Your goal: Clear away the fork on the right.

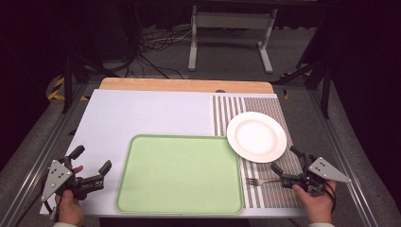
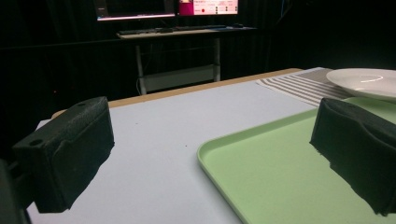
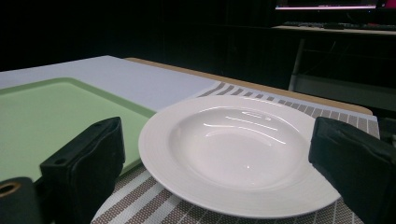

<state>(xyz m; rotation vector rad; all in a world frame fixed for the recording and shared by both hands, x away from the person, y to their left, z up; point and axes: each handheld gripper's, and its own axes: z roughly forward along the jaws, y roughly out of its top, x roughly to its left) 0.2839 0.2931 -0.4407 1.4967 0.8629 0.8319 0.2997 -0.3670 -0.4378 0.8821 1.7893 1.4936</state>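
A white deep plate [image 1: 256, 136] sits on a striped placemat [image 1: 265, 196] at the right, its left rim over the corner of a green tray [image 1: 179, 174]. A metal fork [image 1: 261, 181] lies on the placemat near the front, tines pointing left; its handle end reaches the body of my right gripper [image 1: 286, 160]. That gripper stands open and faces the plate [image 3: 233, 149], which lies ahead between its empty jaws [image 3: 219, 168]. My left gripper [image 1: 91, 160] rests open at the front left, beside the tray's left rim [image 2: 205, 154], nothing between its jaws [image 2: 212, 158].
A white cover [image 1: 142, 113] spreads over the table, with a wooden strip [image 1: 184, 85] along the far edge. Metal rails [image 1: 38, 142] flank both sides. Beyond the table stand a white desk frame [image 1: 231, 38] and floor cables [image 1: 151, 52].
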